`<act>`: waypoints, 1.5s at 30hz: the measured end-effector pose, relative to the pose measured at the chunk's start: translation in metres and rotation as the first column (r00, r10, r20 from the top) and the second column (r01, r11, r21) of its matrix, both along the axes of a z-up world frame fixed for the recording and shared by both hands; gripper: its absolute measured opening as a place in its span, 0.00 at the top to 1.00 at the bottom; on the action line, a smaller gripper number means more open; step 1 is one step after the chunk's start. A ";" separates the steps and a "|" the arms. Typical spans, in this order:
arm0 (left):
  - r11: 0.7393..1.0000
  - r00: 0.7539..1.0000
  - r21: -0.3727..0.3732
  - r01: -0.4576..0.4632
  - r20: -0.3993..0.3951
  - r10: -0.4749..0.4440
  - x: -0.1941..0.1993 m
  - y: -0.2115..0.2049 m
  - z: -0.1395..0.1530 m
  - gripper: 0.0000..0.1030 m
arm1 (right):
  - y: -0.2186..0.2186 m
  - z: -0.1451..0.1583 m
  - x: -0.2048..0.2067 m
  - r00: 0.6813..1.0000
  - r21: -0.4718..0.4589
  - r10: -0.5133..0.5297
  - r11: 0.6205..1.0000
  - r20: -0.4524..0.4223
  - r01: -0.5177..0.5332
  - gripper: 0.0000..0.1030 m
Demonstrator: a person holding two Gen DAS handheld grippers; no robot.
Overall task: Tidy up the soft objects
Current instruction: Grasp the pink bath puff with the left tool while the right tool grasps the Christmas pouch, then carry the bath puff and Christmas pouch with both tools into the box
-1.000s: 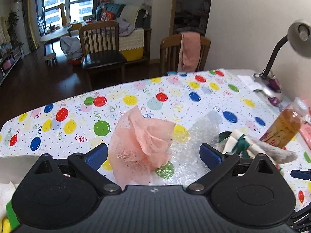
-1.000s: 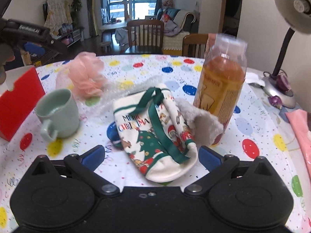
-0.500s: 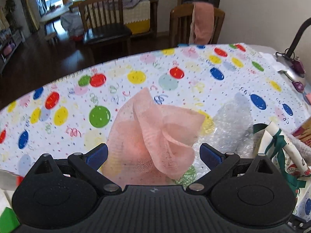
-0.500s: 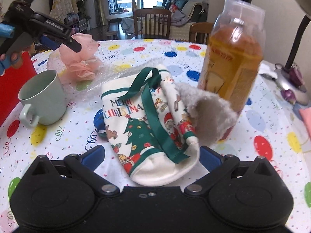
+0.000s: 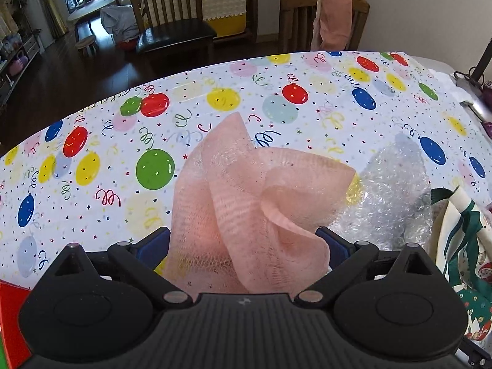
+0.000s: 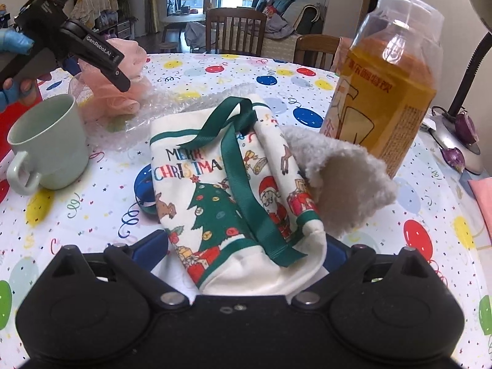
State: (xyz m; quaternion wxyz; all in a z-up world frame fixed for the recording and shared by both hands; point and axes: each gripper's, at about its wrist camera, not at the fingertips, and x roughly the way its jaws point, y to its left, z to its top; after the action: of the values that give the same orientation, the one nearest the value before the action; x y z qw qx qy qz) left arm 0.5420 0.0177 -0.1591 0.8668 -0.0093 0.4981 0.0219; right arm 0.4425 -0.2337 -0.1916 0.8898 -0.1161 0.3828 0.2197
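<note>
On the worktop (image 5: 92, 141), the left gripper (image 5: 244, 246) straddles the pink mesh puff (image 5: 246, 203), jaws wide and closing; featherlight and springy, it wants a pinch at its gathered core. The right gripper (image 6: 244, 249), jaws spread, brackets the limp Christmas bag (image 6: 233, 190); grab bunched fabric.

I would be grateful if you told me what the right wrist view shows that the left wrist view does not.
Only the right wrist view shows the mint green mug, the orange drink bottle, the grey fleece cloth and the left gripper from outside, over the sponge. Only the left wrist view shows that gripper's jaws closing around the pink mesh sponge, plus the pink towel on a chair. Both show the sponge, the bubble wrap, the Christmas bag and the balloon tablecloth.
</note>
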 end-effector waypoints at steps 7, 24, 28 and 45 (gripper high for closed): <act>1.000 1.000 -0.026 -0.010 0.013 0.010 -0.003 0.004 0.000 0.38 | 0.002 0.004 -0.004 1.000 -0.010 -0.023 1.000 0.010 0.023 0.15; 1.000 0.996 -0.029 -0.011 0.092 0.013 -0.025 0.006 0.025 0.71 | -0.007 0.034 -0.025 0.992 0.050 -0.079 0.996 0.096 0.074 0.74; 0.999 0.995 -0.032 -0.010 0.102 0.014 -0.034 0.009 0.032 0.76 | -0.012 0.046 -0.033 0.990 0.094 -0.099 0.992 0.104 0.089 0.76; 0.995 0.983 -0.092 -0.034 0.176 0.050 -0.086 0.040 0.082 0.81 | -0.032 0.111 -0.071 0.977 0.268 -0.186 0.951 0.103 0.153 0.76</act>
State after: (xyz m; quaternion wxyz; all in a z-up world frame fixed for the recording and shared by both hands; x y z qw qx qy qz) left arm 0.4558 0.0578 -0.0774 0.9060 -0.0600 0.4187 0.0173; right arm 0.3713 -0.2655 -0.0803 0.9355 0.0208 0.3020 0.1825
